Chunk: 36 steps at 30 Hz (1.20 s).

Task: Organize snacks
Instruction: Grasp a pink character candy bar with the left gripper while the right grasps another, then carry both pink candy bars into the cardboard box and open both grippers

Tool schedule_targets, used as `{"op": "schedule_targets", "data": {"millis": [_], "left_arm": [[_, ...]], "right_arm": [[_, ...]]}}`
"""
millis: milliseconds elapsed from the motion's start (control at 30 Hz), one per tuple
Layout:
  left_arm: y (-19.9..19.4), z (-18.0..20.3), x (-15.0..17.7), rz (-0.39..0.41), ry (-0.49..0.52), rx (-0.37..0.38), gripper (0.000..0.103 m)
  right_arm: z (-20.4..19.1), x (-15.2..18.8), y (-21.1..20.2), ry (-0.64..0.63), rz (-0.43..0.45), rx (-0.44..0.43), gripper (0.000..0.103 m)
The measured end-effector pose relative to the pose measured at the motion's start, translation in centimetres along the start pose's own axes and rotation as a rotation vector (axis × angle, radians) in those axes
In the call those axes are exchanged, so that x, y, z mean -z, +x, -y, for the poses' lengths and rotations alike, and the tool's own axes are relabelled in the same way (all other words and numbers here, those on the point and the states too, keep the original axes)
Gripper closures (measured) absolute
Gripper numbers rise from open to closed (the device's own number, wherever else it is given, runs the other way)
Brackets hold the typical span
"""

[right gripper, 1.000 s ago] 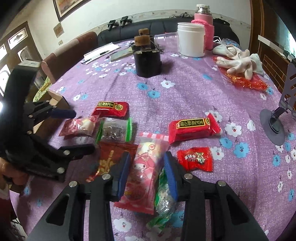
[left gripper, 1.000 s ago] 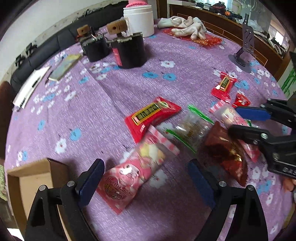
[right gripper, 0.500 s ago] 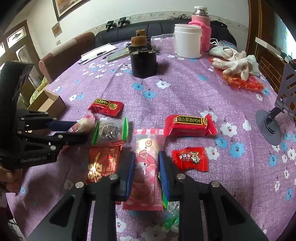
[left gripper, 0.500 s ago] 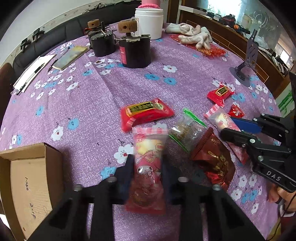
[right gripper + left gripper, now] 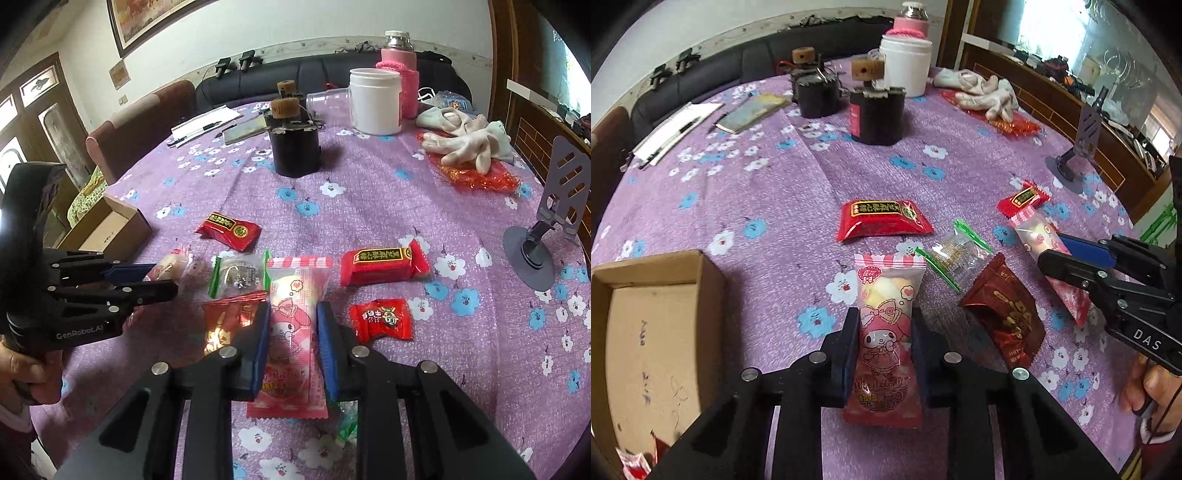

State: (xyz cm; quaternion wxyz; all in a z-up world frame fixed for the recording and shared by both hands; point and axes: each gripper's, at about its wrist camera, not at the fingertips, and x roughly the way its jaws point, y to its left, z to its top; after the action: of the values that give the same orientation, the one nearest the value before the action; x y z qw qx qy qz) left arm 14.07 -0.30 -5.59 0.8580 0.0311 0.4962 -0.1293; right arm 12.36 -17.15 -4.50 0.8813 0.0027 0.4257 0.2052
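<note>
Fingers left (image 5: 884, 343) | clamp pink packet (image 5: 884, 321) | right (image 5: 291, 339) clamp another (image 5: 295, 325), bottom hidden

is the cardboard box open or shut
Open: the cardboard box has no lid over it, its bare inside bottom shows, and a red wrapper lies in one corner.

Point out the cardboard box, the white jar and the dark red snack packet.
cardboard box (image 5: 646, 332), left wrist view, on its bare inner floor.
white jar (image 5: 375, 101), right wrist view, middle of its side wall.
dark red snack packet (image 5: 1008, 310), left wrist view, centre of its printed face.
</note>
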Motion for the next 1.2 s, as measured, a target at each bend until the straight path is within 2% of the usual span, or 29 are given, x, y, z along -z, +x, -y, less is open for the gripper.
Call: {"op": "schedule_targets", "data": {"millis": [267,600,800,1200], "left_arm": [[-3.2,-1.5,1.2,0.078,-0.079,-0.058,0.077],[-6.5,-5.3,3.0,0.126,-0.174,-0.107,0.076],[-8.7,-8.4,4.5,0.158,-0.246,-0.138,0.076],[-11.6,-16.7,7.7,0.173,-0.378,-0.232,0.076]], "right_arm": [[-2.0,-0.1,-1.1,-0.023,0.022,-0.026,0.079],[-6.9,-1.1,-1.7,-0.088,0.039,-0.079,0.079],[-11.1,-2.0,-1.4,-0.145,0.039,-0.124,0.079],[-21.1,-3.8,1.5,-0.251,0.008,-0.258,0.079]]}}
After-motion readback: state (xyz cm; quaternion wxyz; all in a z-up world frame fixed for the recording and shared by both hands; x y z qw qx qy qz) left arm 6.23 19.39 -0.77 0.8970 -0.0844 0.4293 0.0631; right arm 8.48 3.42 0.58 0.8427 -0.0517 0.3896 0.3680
